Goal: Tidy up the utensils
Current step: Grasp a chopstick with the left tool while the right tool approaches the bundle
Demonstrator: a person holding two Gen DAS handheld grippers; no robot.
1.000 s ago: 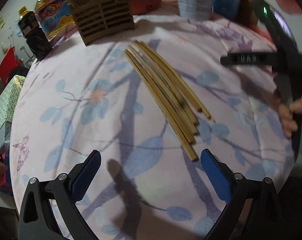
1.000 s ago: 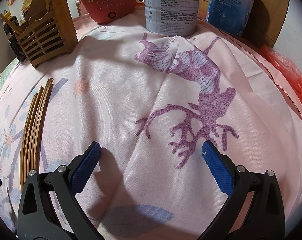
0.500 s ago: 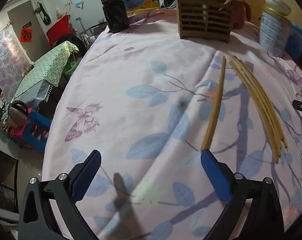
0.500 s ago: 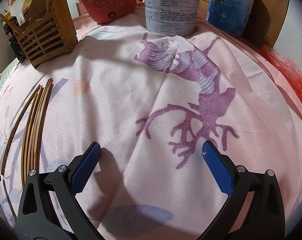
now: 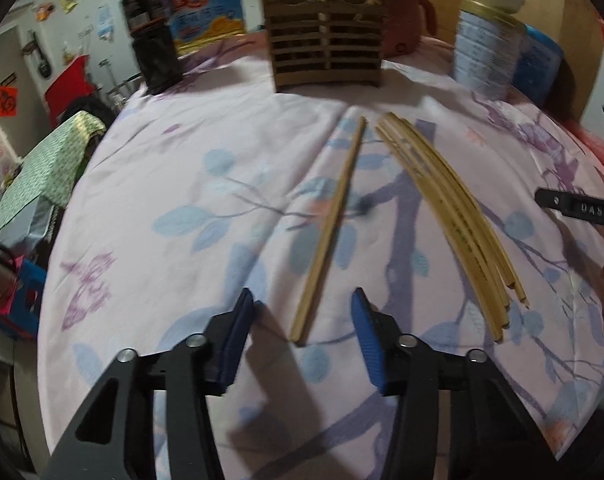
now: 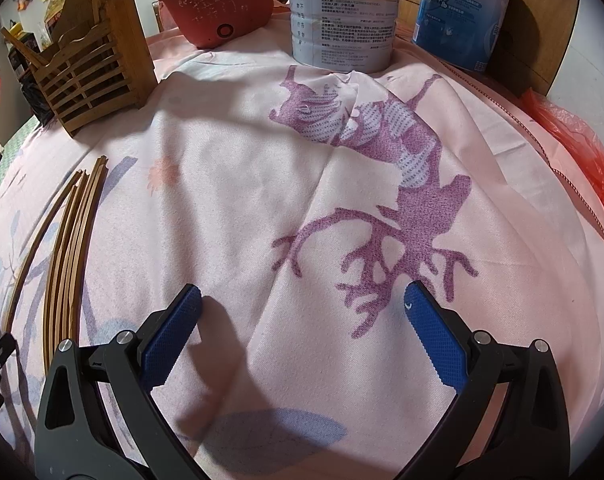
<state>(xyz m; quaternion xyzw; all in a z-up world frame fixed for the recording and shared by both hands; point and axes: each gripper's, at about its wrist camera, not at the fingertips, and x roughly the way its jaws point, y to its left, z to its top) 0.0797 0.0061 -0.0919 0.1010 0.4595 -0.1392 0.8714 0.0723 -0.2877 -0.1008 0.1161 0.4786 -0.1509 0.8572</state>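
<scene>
A single chopstick (image 5: pixel 329 232) lies flat on the tabletop (image 5: pixel 174 216), its near end just ahead of the left hand-held gripper (image 5: pixel 300 334), between the two blue pads, which are closing and not pressing on it. To that gripper's right, slightly apart from the single one, lies a bundle of chopsticks (image 5: pixel 454 216), side by side, tips fanned at the near end. Straight ahead at the far side stands a slatted wooden utensil holder (image 5: pixel 326 50) with sticks poking out of it.

The right hand-held gripper (image 6: pixel 302 320) hovers over bare cloth with jaws wide apart, nothing between them; the bundle sits far to its left. The cloth is pink with blue leaf prints and a purple deer print (image 6: pixel 382 184), lightly creased.

Behind the holder: a dark bottle (image 5: pixel 152 36), a yellow oil jug (image 5: pixel 206 8), a red pot (image 6: pixel 222 0), a white tin (image 6: pixel 342 16), a blue tin (image 6: pixel 466 12). The tabletop edge curves off to the left gripper's left, where a green-covered surface (image 5: pixel 42 168) and room clutter sit below. Red plastic (image 6: pixel 582 152) lies at the right edge. The middle of the cloth is open.
</scene>
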